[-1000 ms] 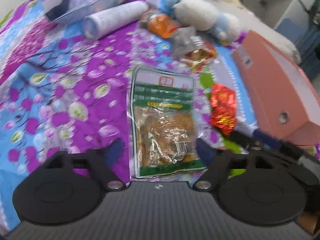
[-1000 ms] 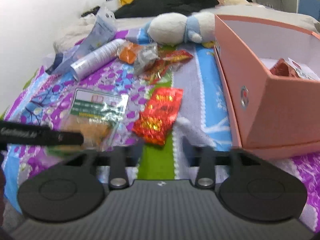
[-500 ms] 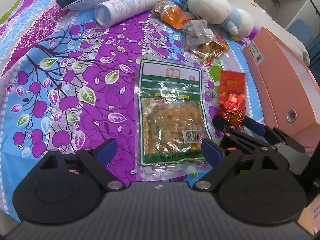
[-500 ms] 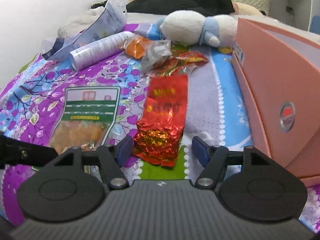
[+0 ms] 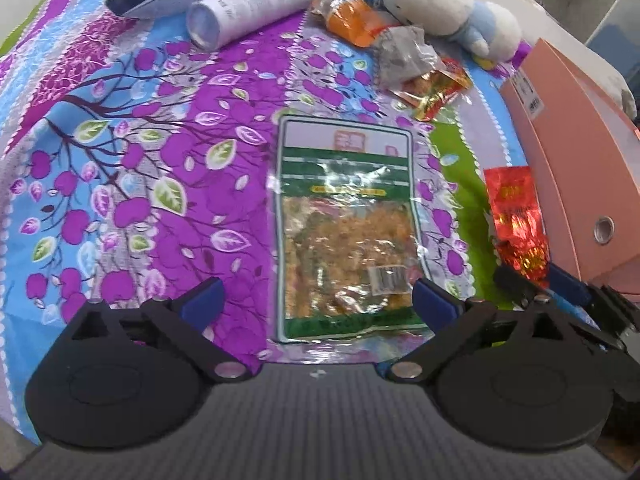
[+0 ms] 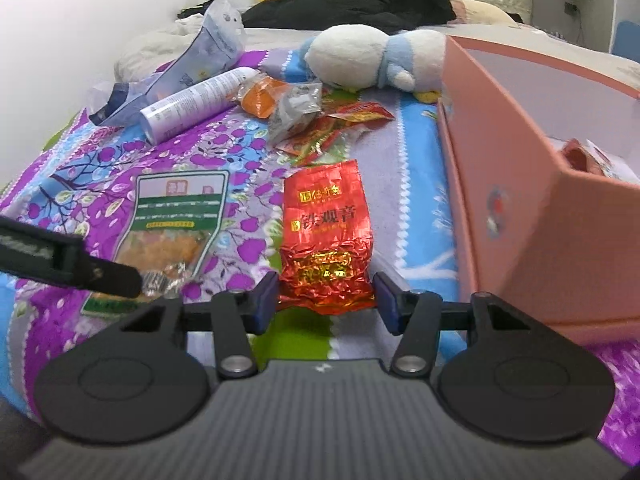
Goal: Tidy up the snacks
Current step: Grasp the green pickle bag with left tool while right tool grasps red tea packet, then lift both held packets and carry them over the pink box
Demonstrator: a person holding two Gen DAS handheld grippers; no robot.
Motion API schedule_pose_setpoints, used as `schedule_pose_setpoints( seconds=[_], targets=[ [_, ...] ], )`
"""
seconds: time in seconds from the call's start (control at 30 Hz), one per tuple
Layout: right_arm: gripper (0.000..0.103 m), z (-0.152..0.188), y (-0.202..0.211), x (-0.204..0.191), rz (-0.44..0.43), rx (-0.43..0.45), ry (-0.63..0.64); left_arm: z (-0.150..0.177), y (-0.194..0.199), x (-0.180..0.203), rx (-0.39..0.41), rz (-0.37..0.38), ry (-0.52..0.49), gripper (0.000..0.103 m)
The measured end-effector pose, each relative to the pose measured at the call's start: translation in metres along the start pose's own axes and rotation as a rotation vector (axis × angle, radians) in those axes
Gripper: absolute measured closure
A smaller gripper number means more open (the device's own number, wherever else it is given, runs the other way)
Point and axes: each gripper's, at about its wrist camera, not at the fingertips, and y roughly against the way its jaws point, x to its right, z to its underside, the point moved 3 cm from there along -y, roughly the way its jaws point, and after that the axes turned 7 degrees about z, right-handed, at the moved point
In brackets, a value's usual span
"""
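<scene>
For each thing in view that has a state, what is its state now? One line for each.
left hand-held gripper: open wide, jaws just opening, astride the green snack bag, not pressing.
right hand-held gripper: open, jaws just closing around the red foil packet, no grip yet.
green snack bag: sealed, flat on the bedspread.
red foil packet: sealed, crumpled, lying flat.
pink box: open, one packet inside.
white bottle: lying on its side.

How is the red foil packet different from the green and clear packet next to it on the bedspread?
The red foil packet is opaque, shiny and crinkled; the green packet has a clear window showing orange-brown pieces inside. The red one is narrower and puffed up; the green one is wider and lies flat. The red one sits nearer the pink box. Both lie on the bedspread, each with its near end between a gripper's jaws.
</scene>
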Motion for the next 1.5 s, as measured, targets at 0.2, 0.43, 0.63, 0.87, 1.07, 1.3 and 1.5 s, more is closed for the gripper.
schedule_pose_setpoints(
  seconds=[0.2, 0.43, 0.63, 0.87, 1.07, 1.3, 1.5],
  targets=[
    [0.049, 0.01, 0.022, 0.005, 0.006, -0.027, -0.01, -0.004, -0.012, 0.012, -0.02, -0.019, -0.036, 0.001],
    [0.048, 0.023, 0.031, 0.0, 0.011, -0.042, 0.027, -0.006, -0.031, 0.021, -0.05, -0.102, -0.07, 0.0],
    [0.024, 0.029, 0.027, 0.003, -0.004, -0.064, 0.008, -0.008, -0.038, 0.027, -0.044, -0.118, -0.068, 0.0],
    [0.02, 0.033, 0.026, 0.002, 0.012, -0.056, 0.023, -0.006, -0.032, 0.031, -0.008, -0.104, -0.083, 0.018],
    [0.02, 0.03, 0.028, 0.006, 0.011, -0.008, -0.007, 0.0, -0.021, 0.028, 0.023, -0.073, -0.097, 0.031],
    [0.02, 0.027, 0.012, -0.009, 0.046, 0.017, 0.072, 0.006, -0.003, 0.019, 0.037, -0.054, -0.084, 0.033],
    [0.029, 0.024, 0.001, -0.014, 0.022, 0.016, 0.069, 0.009, 0.011, 0.013, 0.045, -0.049, -0.079, 0.033]
  ],
)
